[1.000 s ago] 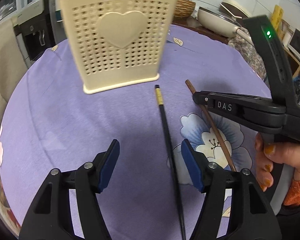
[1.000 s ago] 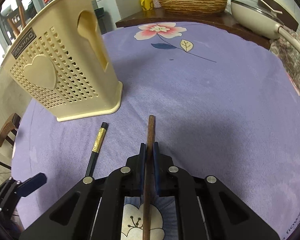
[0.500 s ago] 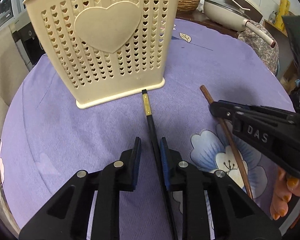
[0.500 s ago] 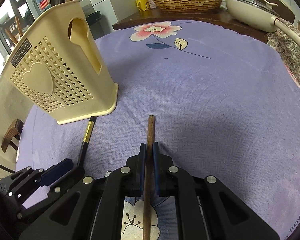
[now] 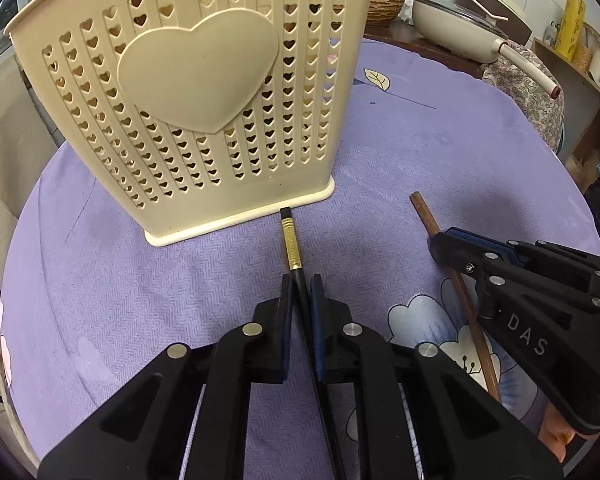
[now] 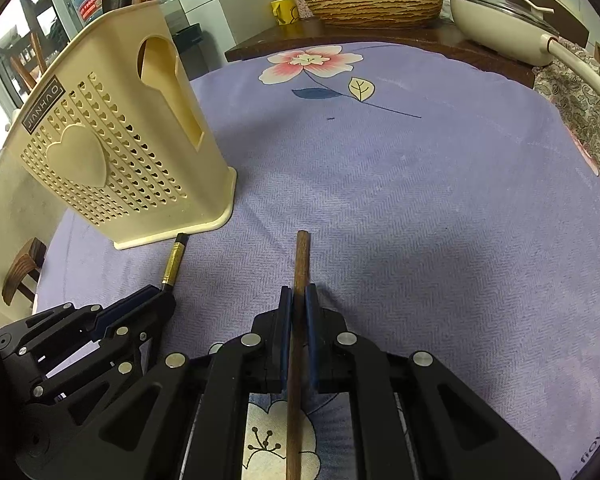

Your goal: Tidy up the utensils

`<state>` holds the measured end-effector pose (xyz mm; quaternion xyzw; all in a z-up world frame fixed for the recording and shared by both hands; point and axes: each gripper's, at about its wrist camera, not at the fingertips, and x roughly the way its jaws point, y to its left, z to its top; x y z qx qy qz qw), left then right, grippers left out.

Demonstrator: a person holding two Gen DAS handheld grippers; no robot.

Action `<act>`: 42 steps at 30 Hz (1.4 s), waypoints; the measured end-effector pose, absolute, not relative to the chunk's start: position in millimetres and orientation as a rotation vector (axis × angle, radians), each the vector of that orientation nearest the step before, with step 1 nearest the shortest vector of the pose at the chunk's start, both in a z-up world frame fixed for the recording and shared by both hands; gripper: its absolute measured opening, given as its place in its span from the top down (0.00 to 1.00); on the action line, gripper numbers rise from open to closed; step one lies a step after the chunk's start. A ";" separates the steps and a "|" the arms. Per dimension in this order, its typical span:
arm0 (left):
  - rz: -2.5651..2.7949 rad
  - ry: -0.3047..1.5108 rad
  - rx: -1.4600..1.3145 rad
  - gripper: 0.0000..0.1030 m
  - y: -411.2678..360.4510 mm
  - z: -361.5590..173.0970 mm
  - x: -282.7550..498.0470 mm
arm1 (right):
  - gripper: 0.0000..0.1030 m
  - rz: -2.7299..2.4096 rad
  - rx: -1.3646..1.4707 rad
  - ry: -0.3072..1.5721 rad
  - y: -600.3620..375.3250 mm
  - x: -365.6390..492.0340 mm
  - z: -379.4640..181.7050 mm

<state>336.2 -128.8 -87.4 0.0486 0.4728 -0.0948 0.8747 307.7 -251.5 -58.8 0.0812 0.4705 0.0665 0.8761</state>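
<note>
Lavender cloth [image 6: 440, 208] with a woven herringbone texture and printed flowers covers the round table, and most of it lies bare beyond and to the right of the grippers, out to the curved far edge where a dark wooden counter [image 6: 284, 38] begins. On the left the cream plastic utensil holder [image 5: 204, 112] stands upright, pierced with small heart-shaped holes and bearing a large raised heart; its base lip sits just beyond the gold-banded end of the black chopstick [image 5: 291, 240], nearly touching it. The left gripper [image 5: 300, 308] is clamped on that black chopstick, blue pads pressed to its shaft, which lies along the cloth. The right gripper [image 6: 299, 320] is likewise closed on the brown wooden chopstick [image 6: 301, 264], whose blunt end points toward the open middle of the table. The two chopsticks lie near each other but apart, with a strip of free cloth between them. A dark label on the holder reads "JIANHAO" in the right wrist view, and the right gripper's body shows "DAS" in the left wrist view. On the counter stand a woven basket [image 6: 372, 0] and a cream pan [image 6: 500, 16] with a long pale handle; tiled wall rises behind.
</note>
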 end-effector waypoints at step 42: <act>-0.305 0.762 -0.106 0.93 -53.7 31.8 241.6 | 0.93 0.317 0.181 0.658 -239.0 223.9 59.9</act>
